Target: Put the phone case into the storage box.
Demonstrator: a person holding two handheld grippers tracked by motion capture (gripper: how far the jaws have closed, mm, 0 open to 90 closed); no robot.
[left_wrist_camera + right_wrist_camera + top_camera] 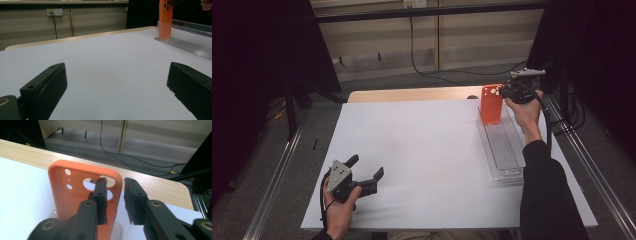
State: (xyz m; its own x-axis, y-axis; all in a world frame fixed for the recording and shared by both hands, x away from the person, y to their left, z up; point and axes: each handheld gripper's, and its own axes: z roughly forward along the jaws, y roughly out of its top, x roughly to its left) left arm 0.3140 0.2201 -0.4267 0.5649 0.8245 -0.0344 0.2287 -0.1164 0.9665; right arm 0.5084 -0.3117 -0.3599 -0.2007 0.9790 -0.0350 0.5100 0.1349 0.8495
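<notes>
White-topped table with a clear tray at its right side

The table (pixel 422 150) has a pale white surface; a strip of light wood shows along its far edge. Directly on the white surface, a long clear plastic tray (pixel 504 150) with a ribbed floor runs from the far right corner toward the near edge. An orange phone case (pixel 491 104) stands upright in the tray's far end

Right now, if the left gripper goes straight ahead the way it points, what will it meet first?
Probably nothing soon: ahead of the open left gripper lies only bare white table sheet. The upright orange phone case stands far off to the right of that line.
</notes>
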